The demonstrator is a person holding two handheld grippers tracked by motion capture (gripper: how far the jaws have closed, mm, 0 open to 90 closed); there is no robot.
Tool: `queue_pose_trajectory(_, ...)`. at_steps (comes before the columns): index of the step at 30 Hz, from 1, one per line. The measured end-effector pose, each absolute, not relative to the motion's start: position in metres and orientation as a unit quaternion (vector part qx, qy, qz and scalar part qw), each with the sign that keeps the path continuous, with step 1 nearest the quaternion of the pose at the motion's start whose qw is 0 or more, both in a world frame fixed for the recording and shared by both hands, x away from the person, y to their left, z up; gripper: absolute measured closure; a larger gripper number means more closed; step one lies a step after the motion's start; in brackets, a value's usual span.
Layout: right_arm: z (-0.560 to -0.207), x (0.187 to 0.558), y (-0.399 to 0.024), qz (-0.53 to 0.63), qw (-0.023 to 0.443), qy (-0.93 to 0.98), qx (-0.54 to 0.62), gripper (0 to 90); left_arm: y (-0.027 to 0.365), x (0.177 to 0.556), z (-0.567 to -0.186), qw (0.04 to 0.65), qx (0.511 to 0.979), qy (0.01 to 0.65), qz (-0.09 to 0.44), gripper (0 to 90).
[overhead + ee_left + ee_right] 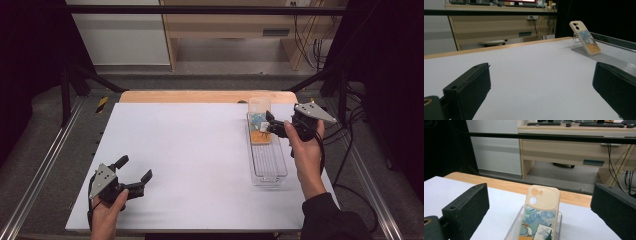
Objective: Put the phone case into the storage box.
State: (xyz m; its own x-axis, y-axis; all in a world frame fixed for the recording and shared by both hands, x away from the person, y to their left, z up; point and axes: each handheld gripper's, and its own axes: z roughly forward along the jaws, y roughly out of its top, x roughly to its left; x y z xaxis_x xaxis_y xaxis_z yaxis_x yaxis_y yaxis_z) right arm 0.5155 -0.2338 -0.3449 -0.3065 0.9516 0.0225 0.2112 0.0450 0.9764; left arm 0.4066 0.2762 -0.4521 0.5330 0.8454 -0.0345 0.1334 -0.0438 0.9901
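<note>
Tongs on the right (274,128) are hovering with their black jaws spread wide apart over the far end of a clear plastic tray (268,167), which is lying lengthwise on the right part of the white table (190,155). A phone case (260,131) is leaning in that far end of the tray, its top resting against the tray's end wall. In the right gripper view the phone case (539,215) is sitting between the two open jaws and a little beyond them, not touched by either; its beige back is showing a camera cut-out above a painted scene of blue swirls and a figure in a hat, and the tray's clear wall (515,227) is rising beside it. The right hand (306,155) is gripping the tool from the near side.

The left tongs (135,172) are resting near the table's front left corner, well apart from the tray, with the jaws wide open and nothing between them. In the left gripper view the phone case (585,37) is standing tilted far off across the bare white surface, propped on the tray (604,58).
</note>
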Motion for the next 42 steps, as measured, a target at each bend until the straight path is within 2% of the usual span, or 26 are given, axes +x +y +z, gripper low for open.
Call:
queue_pose_trajectory(13, -0.344, 0.500, -0.239, 0.536, 0.375, 0.618, 0.437, 3.1, 0.289, 0.399, -0.452, 0.590, 0.638, 0.387, 0.307, 1.4)
queue_pose_trajectory(30, -0.349, 0.492, -0.241, 0.562, 0.399, 0.610, 0.392, 2.9, 0.289, 0.402, -0.452, 0.586, 0.643, 0.385, 0.308, 1.4)
queue_pose_trajectory(42, -0.349, 0.477, -0.244, 0.579, 0.392, 0.613, 0.368, 2.9, 0.290, 0.402, -0.453, 0.584, 0.643, 0.386, 0.310, 1.4)
